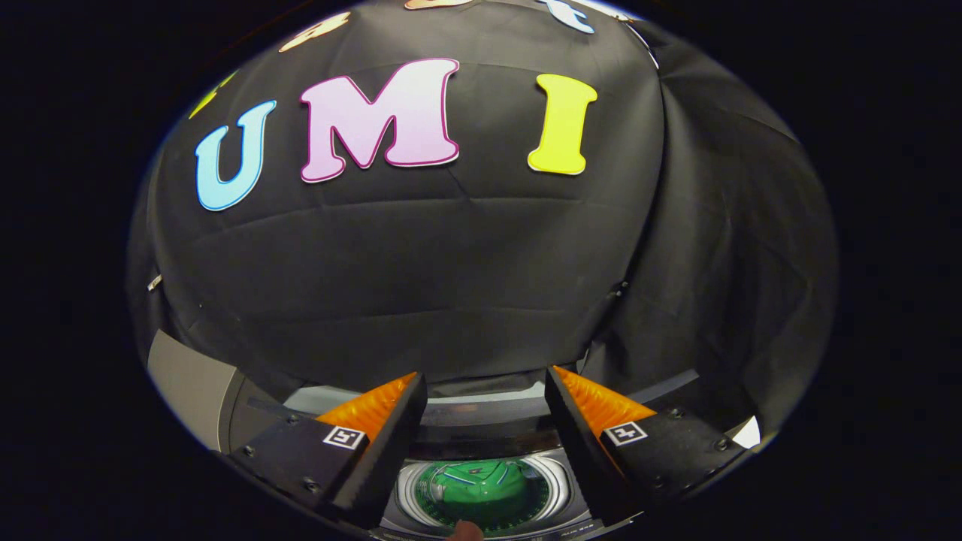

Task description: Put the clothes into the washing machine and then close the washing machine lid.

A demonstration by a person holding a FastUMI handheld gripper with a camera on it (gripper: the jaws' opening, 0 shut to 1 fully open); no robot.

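Note:
My gripper (485,373) is open and holds nothing; its fingers are spread wide above the washing machine. Below and between the fingers I look down into the round drum opening (409,488), which has a ribbed silvery rim. A green garment with white stripes (481,488) lies inside the drum. Just beyond the opening, a dark curved band (481,417) spans the gap between the fingers; it looks like the raised lid, though I cannot tell for sure.
The booth's black cloth wall (421,285) rises close behind the machine. A grey panel of the machine's top (188,383) shows left of the fingers. A person's fingertip (466,532) pokes in at the near rim of the drum.

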